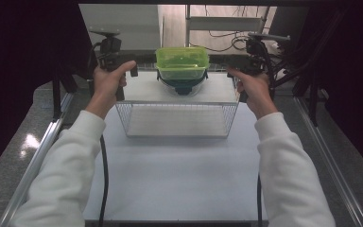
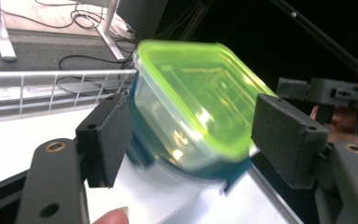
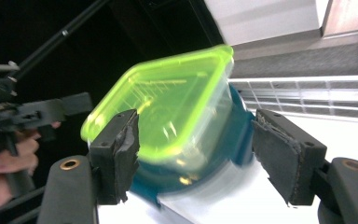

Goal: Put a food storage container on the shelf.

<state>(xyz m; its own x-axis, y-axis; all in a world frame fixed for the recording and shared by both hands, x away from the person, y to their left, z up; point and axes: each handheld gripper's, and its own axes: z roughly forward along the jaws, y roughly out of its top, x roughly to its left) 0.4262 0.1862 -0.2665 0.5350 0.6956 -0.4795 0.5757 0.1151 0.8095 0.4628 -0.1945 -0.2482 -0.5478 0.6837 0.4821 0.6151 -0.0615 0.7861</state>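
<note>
A clear box with a lime-green lid [image 1: 182, 61] is stacked on a container with a dark teal lid [image 1: 183, 86], at the far middle of the white table, behind a wire basket [image 1: 137, 118]. My left gripper [image 1: 125, 71] is held to the left of the stack and my right gripper [image 1: 236, 75] to its right, both level with it and apart from it. In the left gripper view the green-lidded box [image 2: 191, 98] shows between the spread jaws of the left gripper [image 2: 193, 140]. The right gripper [image 3: 203, 158] frames the box [image 3: 168, 107] the same way.
The wire basket [image 2: 51, 88] is empty and stands just in front of the stack. The white table [image 1: 179, 175] stretches toward the person. Metal rails run along both sides, and dark frame bars and cables sit beyond the far edge.
</note>
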